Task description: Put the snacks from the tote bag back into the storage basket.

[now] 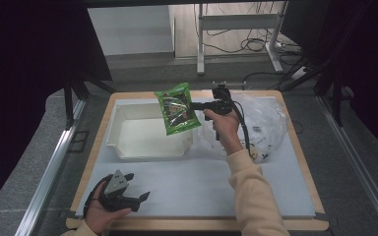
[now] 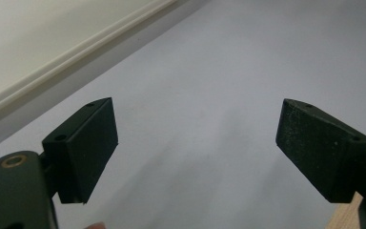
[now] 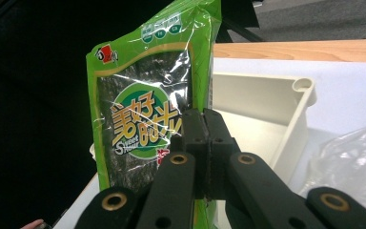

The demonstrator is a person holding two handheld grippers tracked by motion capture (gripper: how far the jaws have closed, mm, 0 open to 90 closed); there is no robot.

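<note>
We have the green snack pack [image 1: 177, 109] pinched in our right gripper [image 1: 195, 105], whose jaws are clamped tight on one side edge of it. In the right gripper view the pack [image 3: 143, 109] stands upright just ahead of the jaws, its printed face turned toward us, and it hangs in the air above the white bin [image 1: 150, 132], which lies below and beyond the gripper.

We judge the pack to be very light: it juts out sideways from the grip without drooping much. The film looks glossy and crinkly, so it is likely slippery, and the dark sheets inside look thin and brittle; a hard squeeze across the middle could crack them. The sealed margin is the sounder place to hold, flat and free of contents, and that seems to be about where our jaws sit now. With such a narrow bite at one edge the pack may swing or twist if we move fast, so a slow carry suits it.

Our left gripper [image 1: 139, 196] rests low on the worktop [image 1: 187, 187], well apart from the pack, its jaws spread wide with nothing between them. Beside our right hand lies a clear plastic bag [image 1: 266, 123].
</note>
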